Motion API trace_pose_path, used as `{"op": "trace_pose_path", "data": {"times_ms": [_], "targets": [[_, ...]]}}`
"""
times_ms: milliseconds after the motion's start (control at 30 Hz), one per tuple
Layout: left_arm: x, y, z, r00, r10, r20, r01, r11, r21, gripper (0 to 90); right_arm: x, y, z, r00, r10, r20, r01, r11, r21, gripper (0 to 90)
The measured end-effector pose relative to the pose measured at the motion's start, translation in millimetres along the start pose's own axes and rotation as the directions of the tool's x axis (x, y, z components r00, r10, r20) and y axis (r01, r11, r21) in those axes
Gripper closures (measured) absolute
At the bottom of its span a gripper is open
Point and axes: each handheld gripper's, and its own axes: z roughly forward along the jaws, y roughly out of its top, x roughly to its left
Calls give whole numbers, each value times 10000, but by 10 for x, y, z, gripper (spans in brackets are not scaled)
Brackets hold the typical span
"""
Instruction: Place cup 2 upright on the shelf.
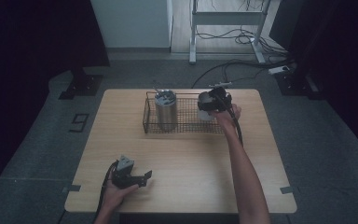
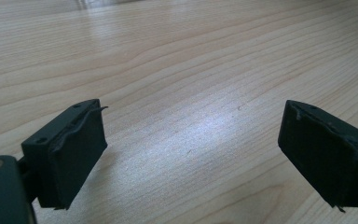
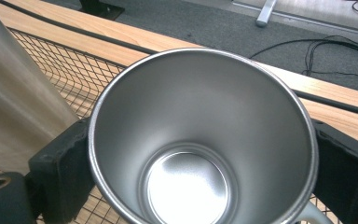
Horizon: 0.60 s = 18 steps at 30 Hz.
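Item: steel cup (image 3: 200,140), clamped in our right claw (image 1: 210,103) over the wire basket (image 1: 182,127), beside the tall tumbler (image 1: 165,111). Step: we judge placing. Next: lower, release. Left claw (image 2: 191,149) open, empty, on the counter (image 1: 191,163).

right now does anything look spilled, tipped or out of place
Nothing stands out. The steel cup is empty and upright in the right gripper over the wire basket, beside the upright tumbler. The left gripper rests open on the table.
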Motion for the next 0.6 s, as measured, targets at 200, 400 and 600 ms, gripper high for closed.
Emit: {"op": "trace_pose_path", "data": {"times_ms": [200,400,600], "targets": [[0,-3,0,10000,-5,7,5,10000,17,74,-6,-41,74,10000,22,1,-22,9998,193,68],[2,0,-10,10000,-20,21,20,10000,-9,74,1,-68,128,10000,-39,28,37,9992,397,68],[5,-4,-8,10000,-17,20,17,10000,17,74,-7,-88,169,10000,19,17,-20,9984,568,67]]}}
